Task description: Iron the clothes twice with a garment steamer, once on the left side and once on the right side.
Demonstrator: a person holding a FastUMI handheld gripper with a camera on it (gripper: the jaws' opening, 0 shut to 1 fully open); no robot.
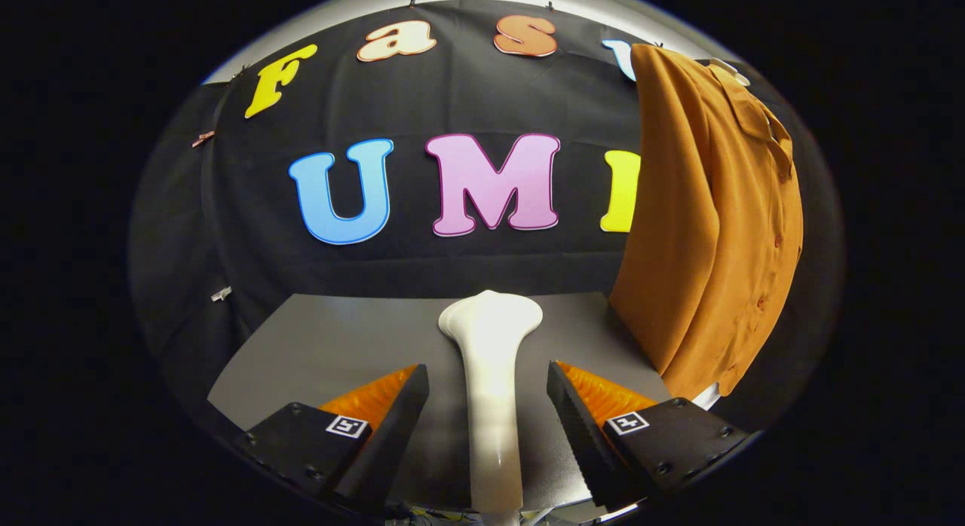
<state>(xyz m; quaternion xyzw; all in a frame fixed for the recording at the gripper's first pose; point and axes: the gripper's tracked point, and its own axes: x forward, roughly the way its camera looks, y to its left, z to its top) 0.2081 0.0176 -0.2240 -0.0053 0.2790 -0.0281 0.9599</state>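
Note:
A white garment steamer point(491, 360) lies on the grey table point(332, 345), its long handle running between my fingers and its wide head pointing away just beyond them. My gripper point(488, 394) is open, with a gap on each side between the handle and the fingers. An orange button-up shirt point(709, 217) hangs against the black wall to the right of the fingers, its hem reaching down to the table's right side.
The grey table ends at the black cloth wall just past the steamer's head. Small clips point(221, 293) pin the cloth at the left. Bare tabletop lies left of the steamer.

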